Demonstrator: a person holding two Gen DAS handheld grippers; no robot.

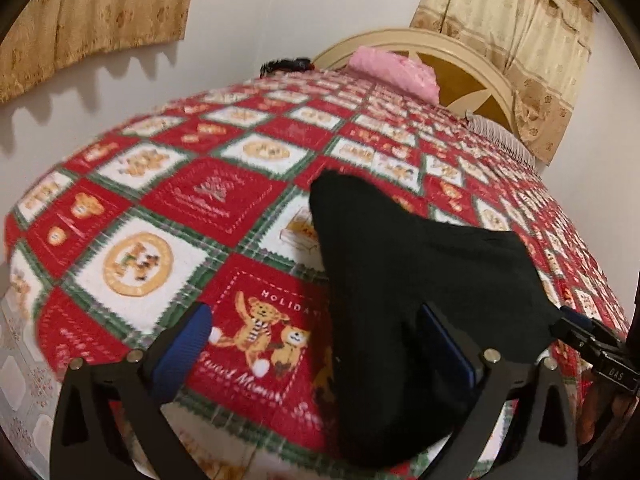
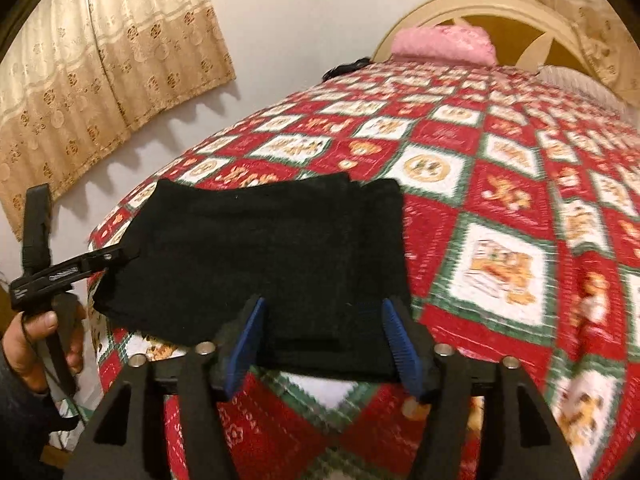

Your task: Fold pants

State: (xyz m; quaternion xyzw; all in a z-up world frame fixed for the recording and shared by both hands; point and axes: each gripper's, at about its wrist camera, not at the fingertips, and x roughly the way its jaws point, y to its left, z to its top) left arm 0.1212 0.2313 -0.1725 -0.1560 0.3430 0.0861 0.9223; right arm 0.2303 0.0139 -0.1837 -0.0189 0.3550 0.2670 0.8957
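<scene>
The black pants (image 1: 420,280) lie folded into a compact stack on a red, white and green holiday quilt (image 1: 160,208). My left gripper (image 1: 316,320) stands wide open; the stack's left part lies between its blue pads, against the right pad (image 1: 444,344). In the right wrist view the pants (image 2: 260,248) form a dark rectangle. My right gripper (image 2: 324,308) is open, and the near edge of the cloth lies flat between its blue pads, which stand apart. The left gripper (image 2: 116,256) shows at the stack's left edge, held by a hand (image 2: 28,344).
The quilt covers a bed that stretches far beyond the pants. A pink pillow (image 1: 392,70) and a cream headboard (image 1: 472,80) are at the far end. Beige curtains (image 2: 100,80) hang on the wall. The bed's left edge (image 2: 96,280) drops off beside the pants.
</scene>
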